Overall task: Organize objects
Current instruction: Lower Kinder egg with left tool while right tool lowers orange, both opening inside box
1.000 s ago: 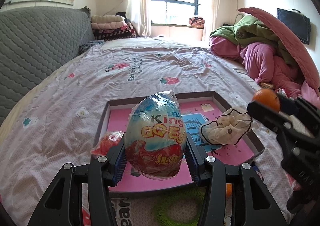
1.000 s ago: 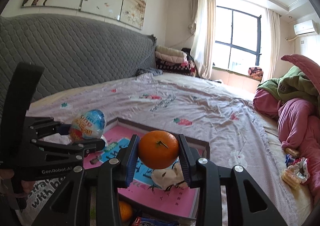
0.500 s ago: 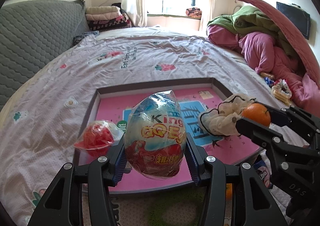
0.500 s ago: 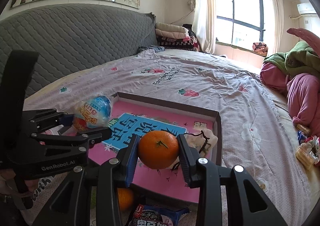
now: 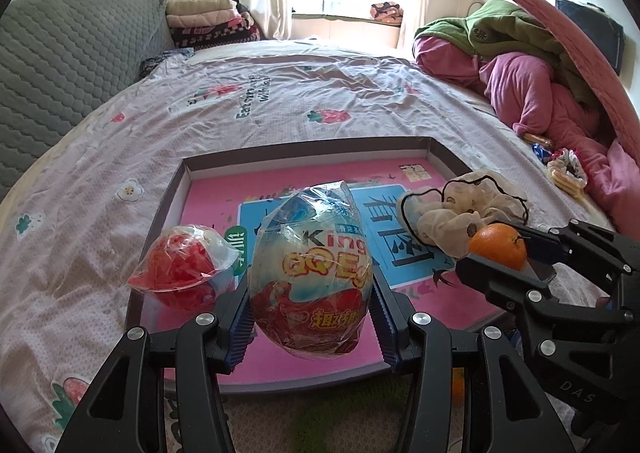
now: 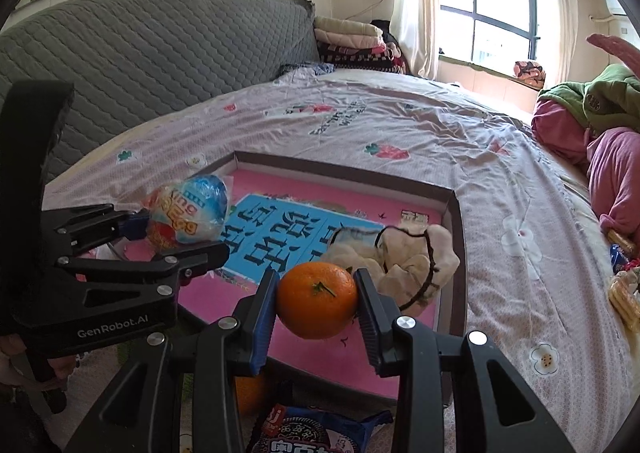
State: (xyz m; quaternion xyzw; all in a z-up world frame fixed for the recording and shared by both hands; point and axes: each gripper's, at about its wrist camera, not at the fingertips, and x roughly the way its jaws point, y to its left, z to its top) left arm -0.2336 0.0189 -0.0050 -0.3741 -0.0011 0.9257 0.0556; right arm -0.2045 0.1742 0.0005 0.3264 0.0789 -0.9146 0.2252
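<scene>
My left gripper (image 5: 310, 305) is shut on a big foil-wrapped toy egg (image 5: 310, 273), blue above and red below, held over the near part of a shallow pink-floored box (image 5: 304, 149). That egg (image 6: 188, 215) and the left gripper (image 6: 172, 237) show at the left of the right wrist view. My right gripper (image 6: 316, 303) is shut on an orange (image 6: 316, 299), just above the box (image 6: 348, 169) near its front right. The orange (image 5: 498, 245) and right gripper (image 5: 516, 253) appear at the right of the left wrist view. A red wrapped egg (image 5: 182, 267) lies in the box's near left corner.
A cream scrunchie (image 5: 464, 209) with dark trim lies in the box at right. In front of the box sit another orange (image 6: 250, 393) and a snack packet (image 6: 316, 431). Snacks (image 5: 560, 171) lie by a heap of pink and green bedding (image 5: 520, 65). Grey headboard (image 6: 140, 65) at left.
Both grippers have sunk toward the box with their loads and tipped further down. The red wrapped egg has come fully into the left wrist view.
</scene>
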